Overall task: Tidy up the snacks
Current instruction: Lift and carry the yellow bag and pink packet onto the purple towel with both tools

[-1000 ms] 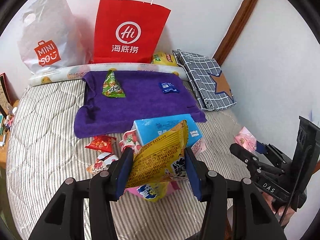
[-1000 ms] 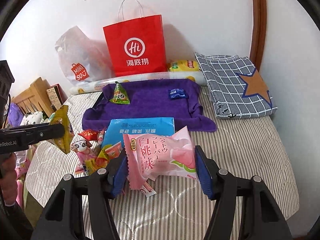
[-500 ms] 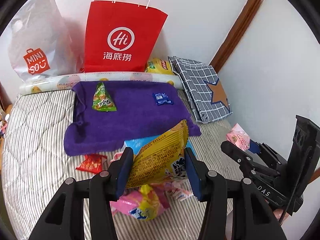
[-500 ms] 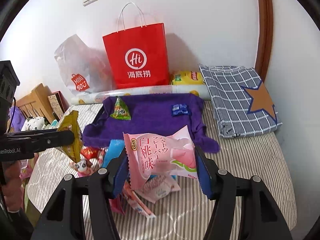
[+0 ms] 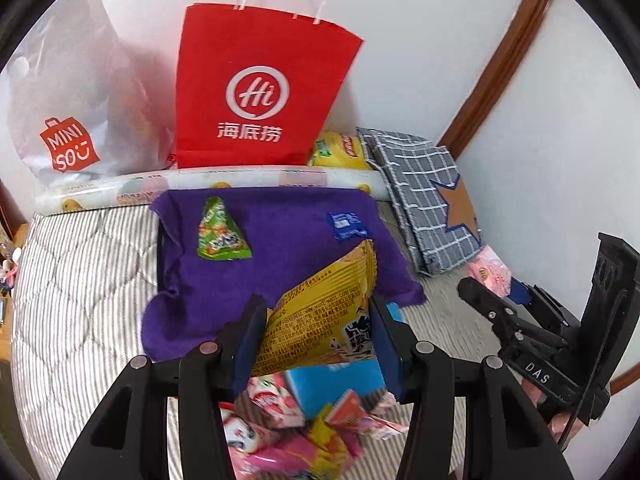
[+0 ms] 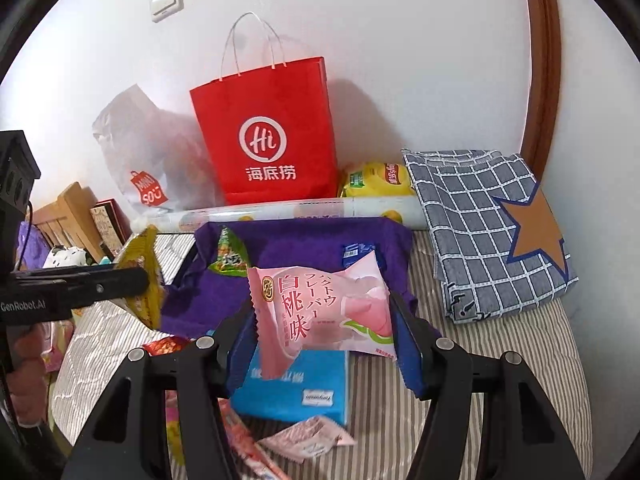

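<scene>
My left gripper (image 5: 316, 320) is shut on a yellow snack packet (image 5: 320, 320), held above the near edge of the purple cloth (image 5: 280, 240). My right gripper (image 6: 324, 316) is shut on a pink peach snack packet (image 6: 320, 312), held above a blue box (image 6: 296, 388). A green triangular snack (image 5: 220, 236) and a small blue packet (image 5: 346, 226) lie on the cloth. A pile of loose snacks (image 5: 304, 420) lies below the left gripper. The right gripper also shows at the right of the left wrist view (image 5: 492, 280).
A red paper bag (image 5: 256, 96) and a white plastic bag (image 5: 68, 100) stand against the wall. A patterned roll (image 5: 208, 180), a yellow chips bag (image 5: 340, 150) and a folded checked cloth (image 5: 424, 196) lie at the back of the striped bed (image 5: 80, 280).
Both grippers have moved forward and up toward the purple cloth, each still holding its packet. The snack pile and blue box have dropped lower in both views.
</scene>
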`<action>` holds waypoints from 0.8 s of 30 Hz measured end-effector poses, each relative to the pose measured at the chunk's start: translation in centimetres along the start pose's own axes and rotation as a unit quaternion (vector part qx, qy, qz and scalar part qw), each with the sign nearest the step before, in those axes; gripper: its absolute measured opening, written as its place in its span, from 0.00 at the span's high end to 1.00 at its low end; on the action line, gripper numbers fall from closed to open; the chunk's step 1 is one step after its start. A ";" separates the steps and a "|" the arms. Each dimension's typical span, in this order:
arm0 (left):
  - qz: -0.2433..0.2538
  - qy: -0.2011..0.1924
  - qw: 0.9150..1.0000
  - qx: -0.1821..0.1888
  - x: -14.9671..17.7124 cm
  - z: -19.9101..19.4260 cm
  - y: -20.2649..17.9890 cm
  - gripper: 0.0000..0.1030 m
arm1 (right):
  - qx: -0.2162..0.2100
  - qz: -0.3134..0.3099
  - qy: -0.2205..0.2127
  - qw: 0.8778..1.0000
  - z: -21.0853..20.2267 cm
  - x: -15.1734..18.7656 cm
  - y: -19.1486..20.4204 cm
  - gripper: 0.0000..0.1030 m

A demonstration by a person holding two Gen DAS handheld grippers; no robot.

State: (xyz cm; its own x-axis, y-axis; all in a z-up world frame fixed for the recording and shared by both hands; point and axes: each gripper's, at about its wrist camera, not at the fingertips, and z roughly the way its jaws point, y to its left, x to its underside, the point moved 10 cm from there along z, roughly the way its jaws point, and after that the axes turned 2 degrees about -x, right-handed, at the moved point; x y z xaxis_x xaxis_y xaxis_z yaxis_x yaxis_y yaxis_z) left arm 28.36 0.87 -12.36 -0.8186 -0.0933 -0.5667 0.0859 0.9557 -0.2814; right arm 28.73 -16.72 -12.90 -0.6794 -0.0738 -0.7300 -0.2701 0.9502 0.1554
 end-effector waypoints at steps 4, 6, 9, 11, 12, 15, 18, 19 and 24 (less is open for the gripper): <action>-0.012 0.006 1.000 -0.008 -0.7 1.2 2.1 0.52 | 0.003 0.012 0.012 1.000 2.1 -0.1 -1.0 0.42; -0.017 0.009 1.000 -0.011 -1.0 1.7 3.0 0.52 | 0.006 0.015 0.018 1.000 3.2 -0.2 -1.4 0.42; -0.025 0.015 0.999 -0.016 -1.3 2.9 4.5 0.52 | 0.008 0.016 0.026 0.999 4.8 -0.2 -1.8 0.42; -0.030 0.019 0.999 -0.019 -1.4 3.5 5.3 0.52 | 0.008 0.014 0.030 0.999 5.8 -0.3 -2.0 0.42; -0.033 0.022 0.999 -0.020 -1.4 3.9 5.8 0.52 | 0.008 0.013 0.033 0.999 6.4 -0.3 -2.0 0.42; -0.042 0.032 0.998 -0.023 -1.4 5.2 7.0 0.52 | 0.008 0.010 0.042 0.999 8.0 -0.4 -2.2 0.42; -0.046 0.040 0.998 -0.024 -1.4 6.6 8.0 0.52 | 0.006 0.007 0.049 0.999 9.5 -0.5 -2.2 0.42; -0.046 0.043 0.998 -0.024 -1.4 6.9 8.1 0.52 | 0.007 0.006 0.051 0.999 10.0 -0.5 -2.3 0.42; -0.046 0.055 0.997 -0.025 -1.4 8.6 8.8 0.52 | 0.002 0.000 0.065 0.998 12.2 -0.3 -2.4 0.42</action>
State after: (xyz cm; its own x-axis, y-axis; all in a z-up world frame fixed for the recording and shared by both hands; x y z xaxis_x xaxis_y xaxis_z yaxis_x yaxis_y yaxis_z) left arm 35.17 7.05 -20.67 -0.8794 -0.1523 -0.4511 -0.0188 0.9578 -0.2869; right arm 37.89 -15.30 -21.15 -0.7620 -0.1125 -0.6377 -0.2681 0.9512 0.1525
